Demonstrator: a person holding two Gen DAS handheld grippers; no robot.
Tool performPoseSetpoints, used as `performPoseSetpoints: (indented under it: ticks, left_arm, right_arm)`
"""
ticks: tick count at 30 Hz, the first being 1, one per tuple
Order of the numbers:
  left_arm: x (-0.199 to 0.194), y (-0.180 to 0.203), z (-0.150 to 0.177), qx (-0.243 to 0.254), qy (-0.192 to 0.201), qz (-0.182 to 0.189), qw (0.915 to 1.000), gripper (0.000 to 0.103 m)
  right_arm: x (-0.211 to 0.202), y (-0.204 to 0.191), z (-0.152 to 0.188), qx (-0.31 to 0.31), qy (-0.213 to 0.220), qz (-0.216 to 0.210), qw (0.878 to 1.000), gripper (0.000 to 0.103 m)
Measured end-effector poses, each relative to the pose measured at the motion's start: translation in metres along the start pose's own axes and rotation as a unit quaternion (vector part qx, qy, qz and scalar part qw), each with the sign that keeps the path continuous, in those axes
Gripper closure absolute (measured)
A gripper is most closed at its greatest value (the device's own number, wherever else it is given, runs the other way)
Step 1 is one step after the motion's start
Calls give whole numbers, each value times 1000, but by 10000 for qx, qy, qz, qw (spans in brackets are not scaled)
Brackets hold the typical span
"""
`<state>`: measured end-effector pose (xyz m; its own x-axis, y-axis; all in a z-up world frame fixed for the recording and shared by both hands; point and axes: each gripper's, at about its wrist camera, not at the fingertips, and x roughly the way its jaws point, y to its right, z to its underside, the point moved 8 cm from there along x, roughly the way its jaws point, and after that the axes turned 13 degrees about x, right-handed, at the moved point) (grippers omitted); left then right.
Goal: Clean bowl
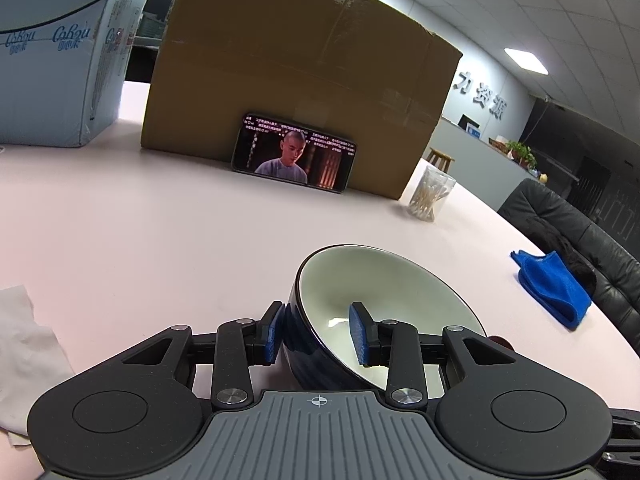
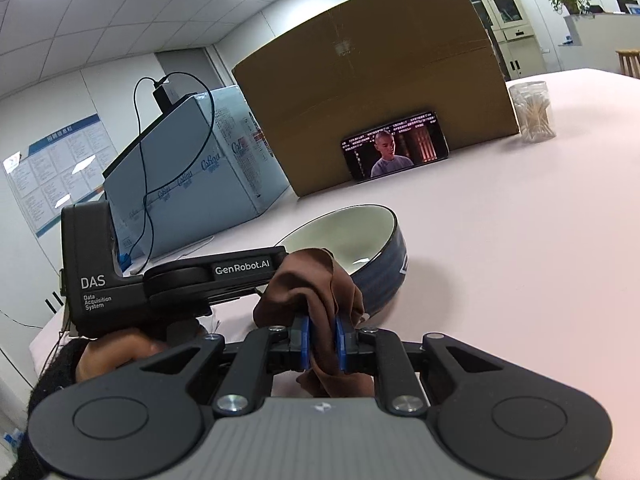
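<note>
right now the bowl [image 1: 384,312] sits tilted on the near part of the pink table [image 1: 160,240], its open side turned up and to the right. the left gripper [image 1: 320,332] has its fingers pinched on the bowl's wall, one pad outside against the dark blue side, the other inside on the white. the right gripper [image 2: 322,344] has its fingers narrow, clamped on a brown cloth [image 2: 316,288] that bunches just beside the bowl's near rim.

the grip on the wall looks thin, so a hard wipe could twist the bowl out of the pads or skid it across the smooth table. the cloth is held by a small fold; dragging it may pull it free. a phone [image 1: 294,152] leans against a cardboard box [image 1: 300,60] well beyond, out of harm.
</note>
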<state>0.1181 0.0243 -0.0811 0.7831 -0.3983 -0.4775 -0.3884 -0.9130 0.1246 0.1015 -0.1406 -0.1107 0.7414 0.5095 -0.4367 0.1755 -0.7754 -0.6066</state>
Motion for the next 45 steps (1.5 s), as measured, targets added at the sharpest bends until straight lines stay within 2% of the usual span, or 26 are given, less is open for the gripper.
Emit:
performPoseSetpoints:
  ticks: [7, 16, 26, 34, 37, 45]
  left_arm:
    - [0, 0, 0, 11, -8, -3, 10000, 71]
    - [2, -1, 1, -8, -35, 1, 10000, 70]
    - [2, 0, 1, 29, -31, -18, 10000, 70]
    - [1, 5, 2, 47, -20, -24, 10000, 70]
    - [1, 4, 2, 40, -24, -27, 10000, 70]
    - [1, 3, 2, 30, -28, -20, 10000, 70]
  right_arm:
    - [-6, 21, -17, 233, 216, 184, 9993, 87]
    - [1, 30, -26, 289, 171, 197, 9992, 87]
    - [5, 20, -14, 349, -276, -230, 9987, 87]
    - [-1, 40, -31, 497, -21, -33, 9988, 87]
    - [3, 47, -39, 655, -50, -96, 9978, 87]
    - [19, 58, -56, 556, -40, 100, 9984, 87]
